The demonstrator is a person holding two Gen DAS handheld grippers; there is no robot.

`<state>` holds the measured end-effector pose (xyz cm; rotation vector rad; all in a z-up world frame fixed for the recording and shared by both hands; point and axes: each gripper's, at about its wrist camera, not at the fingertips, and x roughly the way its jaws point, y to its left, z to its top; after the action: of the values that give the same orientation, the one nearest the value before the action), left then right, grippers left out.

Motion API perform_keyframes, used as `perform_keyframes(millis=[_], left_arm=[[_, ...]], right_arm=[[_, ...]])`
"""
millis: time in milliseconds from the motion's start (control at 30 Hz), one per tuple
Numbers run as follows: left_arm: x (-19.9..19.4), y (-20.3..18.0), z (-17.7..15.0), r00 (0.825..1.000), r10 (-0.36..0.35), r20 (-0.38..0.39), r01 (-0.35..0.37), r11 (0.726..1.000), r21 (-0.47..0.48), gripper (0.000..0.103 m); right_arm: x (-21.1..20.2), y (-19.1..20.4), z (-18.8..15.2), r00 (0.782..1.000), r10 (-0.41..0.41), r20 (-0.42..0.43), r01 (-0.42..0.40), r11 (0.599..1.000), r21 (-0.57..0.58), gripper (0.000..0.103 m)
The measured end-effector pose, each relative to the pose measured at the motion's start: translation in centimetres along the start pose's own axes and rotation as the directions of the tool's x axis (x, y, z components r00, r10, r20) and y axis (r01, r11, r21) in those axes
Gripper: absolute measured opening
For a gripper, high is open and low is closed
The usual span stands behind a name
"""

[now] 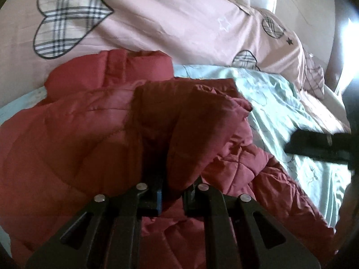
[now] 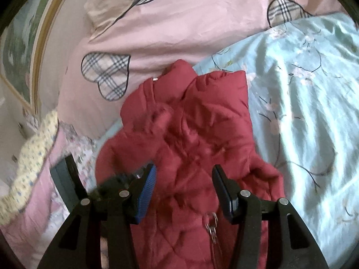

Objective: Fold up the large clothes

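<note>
A red quilted puffer jacket (image 1: 89, 125) lies on a bed. In the right wrist view the jacket (image 2: 190, 139) lies crumpled lengthwise, collar toward the far side. My left gripper (image 1: 171, 192) is shut on a fold of the jacket, which bulges up over its fingers and hides the tips. My right gripper (image 2: 182, 192) is open and empty above the jacket's lower part, its blue-padded finger (image 2: 147, 192) on the left. A metal zipper pull (image 2: 212, 228) shows between the fingers. The right gripper also shows as a dark shape at the right edge of the left wrist view (image 1: 318, 145).
A light blue floral sheet (image 2: 309, 112) covers the bed to the right. A pink duvet with plaid hearts (image 2: 157, 31) is bunched behind the jacket. A yellowish dotted cloth (image 2: 29, 157) and a dark flat object (image 2: 67, 179) lie at the left.
</note>
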<state>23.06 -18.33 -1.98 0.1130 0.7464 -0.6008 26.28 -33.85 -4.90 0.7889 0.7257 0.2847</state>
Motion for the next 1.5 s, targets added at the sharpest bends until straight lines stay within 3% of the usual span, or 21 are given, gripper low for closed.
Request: perform_keyframes(millis=[333,367,400,433,500,567,767,967,1100,1233,1300,1433,1500], left_arm=[[1.5,-0.7,-0.5,1.000,0.002,-0.015,-0.002,1.000,0.027,0.013],[1.5,-0.7,-0.5,1.000,0.000,-0.019,0.000,1.000,0.025,0.014],[1.6,-0.6,-0.5,1.000,-0.001,-0.021,0.001,1.000,0.023,0.015],[1.6,-0.5,-0.5,1.000,-0.001,-0.027,0.002,1.000,0.018,0.017],[1.4,-0.1,-0.6,0.998,-0.046,-0.046,0.046,0.999,-0.008,0.034],[0.6,0.3,-0.8,0.993,-0.104,-0.055,0.103,0.994,-0.030,0.051],[-3.2,2.1,-1.9,0.990,-0.140,-0.032,0.139,0.989,-0.052,0.053],[-6.5,8.6,-1.4,1.000,-0.019,0.001,0.018,0.989,-0.149,0.053],[-6.3,13.8,-0.9,0.998,0.057,-0.013,-0.058,0.966,-0.254,0.053],[-4.3,17.1,-1.9,0.996,0.044,-0.078,-0.067,0.946,-0.318,0.053],[-2.8,17.5,-2.4,0.992,0.039,-0.120,-0.074,0.948,-0.309,0.053],[-2.1,16.8,-2.8,0.988,0.074,-0.137,-0.109,0.955,-0.275,0.053],[-2.1,16.5,-2.9,0.988,0.078,-0.134,-0.113,0.956,-0.271,0.053]], right_arm=[[6.8,-2.2,2.7,0.994,0.091,-0.054,-0.083,0.988,0.133,0.054],[7.1,-2.3,2.7,0.993,0.100,-0.059,-0.091,0.986,0.138,0.046],[7.6,-2.3,2.7,0.992,0.107,-0.067,-0.097,0.985,0.142,0.027],[8.0,-2.3,2.7,0.992,0.101,-0.075,-0.089,0.986,0.143,0.020],[8.0,-2.1,2.8,0.994,0.084,-0.066,-0.075,0.988,0.133,0.009],[7.7,-2.0,2.9,0.995,0.078,-0.057,-0.070,0.990,0.121,0.008],[5.5,-2.0,3.7,0.998,0.055,-0.007,-0.054,0.995,0.084,0.006],[5.3,-1.8,3.7,0.995,-0.099,0.010,0.099,0.994,-0.035,0.006],[6.4,-1.5,3.1,0.984,-0.175,0.012,0.175,0.979,-0.108,0.006],[7.0,-1.0,2.6,0.974,-0.228,0.011,0.227,0.960,-0.161,0.008],[6.8,-0.4,2.6,0.967,-0.253,0.017,0.252,0.951,-0.177,0.018],[3.5,1.8,2.5,0.938,-0.319,0.138,0.342,0.917,-0.205,0.023],[1.8,3.5,2.1,0.929,-0.306,0.210,0.352,0.907,-0.232,0.025]])
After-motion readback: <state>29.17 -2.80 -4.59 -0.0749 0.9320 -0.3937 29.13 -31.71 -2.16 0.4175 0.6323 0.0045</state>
